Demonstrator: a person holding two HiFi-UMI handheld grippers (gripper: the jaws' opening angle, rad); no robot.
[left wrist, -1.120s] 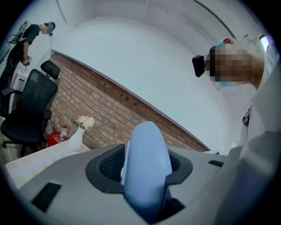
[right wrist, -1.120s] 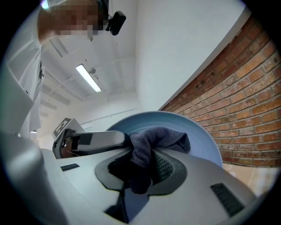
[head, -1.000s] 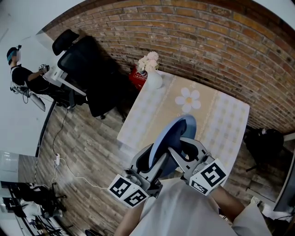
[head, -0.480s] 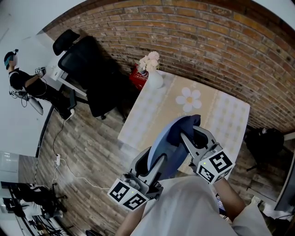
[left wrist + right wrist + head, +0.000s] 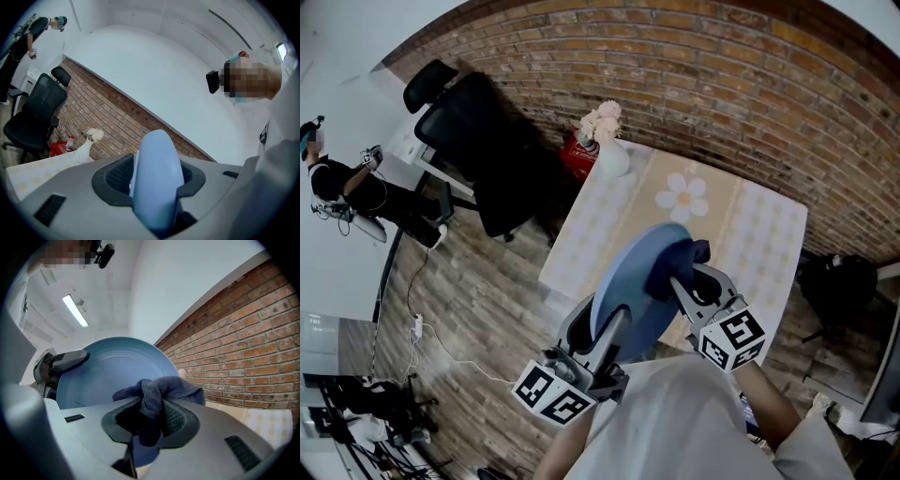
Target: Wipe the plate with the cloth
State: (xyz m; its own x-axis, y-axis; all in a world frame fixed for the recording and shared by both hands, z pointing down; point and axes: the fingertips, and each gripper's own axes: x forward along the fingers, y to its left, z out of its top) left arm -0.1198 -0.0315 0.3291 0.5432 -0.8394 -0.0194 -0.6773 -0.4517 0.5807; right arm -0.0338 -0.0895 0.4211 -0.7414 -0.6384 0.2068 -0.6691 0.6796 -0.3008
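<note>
Left gripper [image 5: 614,326]: nearest the body, at 7 o'clock of the plate [image 5: 630,286]; its jaws were closed on the plate's rim, the blue edge standing upright between them in the left gripper view
Right gripper [image 5: 686,279]: at 4 o'clock of the plate; its jaws were pinched on a bunched fold of the cloth [image 5: 157,394], with loose ends spilling out at 12 and 2 o'clock
Plate, position: held in the air on edge above the near end of the table [image 5: 759,244], its face turned toward the right gripper
Cloth, position: pressed against or just beside the plate's face near its rim at 2 o'clock; true contact could not be told
Plate, handling: judged rigid, smooth and probably slippery, likely breakable if dropped; a one-sided rim grip would let it swing, so a deep bite on the rim at 6 to 7 o'clock looked the safe hold
Cloth, handling: judged soft, light and limp terry; it would drag rather than slide, so it was best taken at its bunched middle, leaving a pad free to rub
Risk: hard wiping pressure could lever the plate out of the left jaws
Table: checked covering with a daisy print [image 5: 682,199] at 12 o'clock of the plate
Vase [image 5: 612,159]: white, with pale flowers, at the table's far corner, 11 o'clock
Chair [image 5: 478,141]: black, at 10 o'clock, well apart from the table
Brick wall [image 5: 750,84]: across 12 to 2 o'clock
Person [image 5: 337,183]: far off at 9 o'clock
</note>
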